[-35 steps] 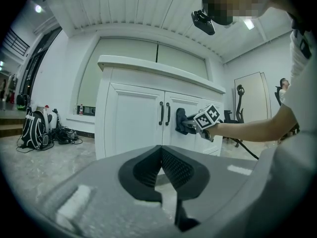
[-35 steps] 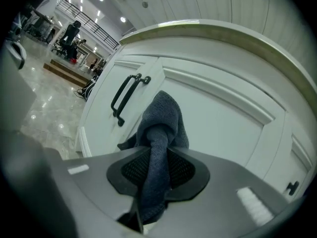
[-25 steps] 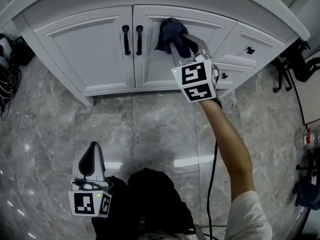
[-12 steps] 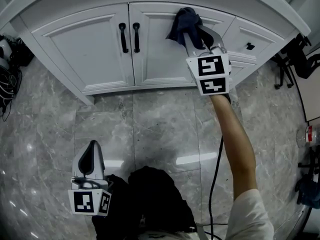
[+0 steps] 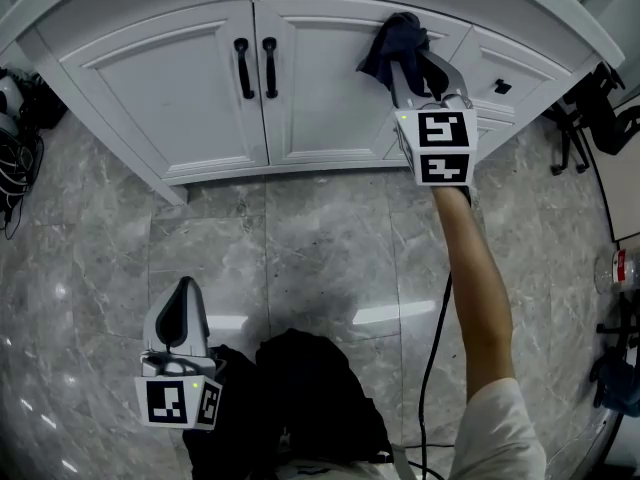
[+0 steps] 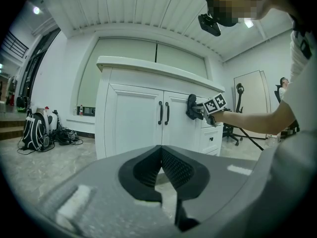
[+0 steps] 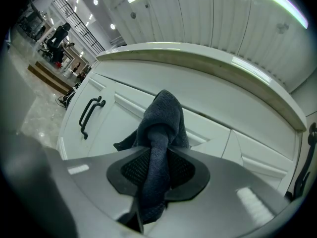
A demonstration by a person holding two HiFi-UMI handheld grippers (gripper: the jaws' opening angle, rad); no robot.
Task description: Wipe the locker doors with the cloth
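Note:
A white cabinet has two doors, the left door (image 5: 165,88) and the right door (image 5: 325,93), with black handles (image 5: 255,66) at the middle seam. My right gripper (image 5: 412,53) is shut on a dark blue cloth (image 5: 395,43), which presses against the upper right corner of the right door. From the right gripper view the cloth (image 7: 161,133) bunches up between the jaws against the door (image 7: 119,118). My left gripper (image 5: 183,313) hangs low over the floor, shut and holding nothing; its view shows the cabinet (image 6: 143,123) and the cloth (image 6: 192,107) from afar.
Drawers (image 5: 500,83) with black knobs sit right of the doors. The floor (image 5: 300,258) is grey marble tile. Cables and bags (image 5: 15,128) lie at the far left, an office chair (image 5: 590,123) at the right. A cable (image 5: 432,368) trails from the right arm.
My right gripper has carried the cloth rightward and slightly up across the right door, from near its middle top to its upper right corner. The left gripper has stayed put.

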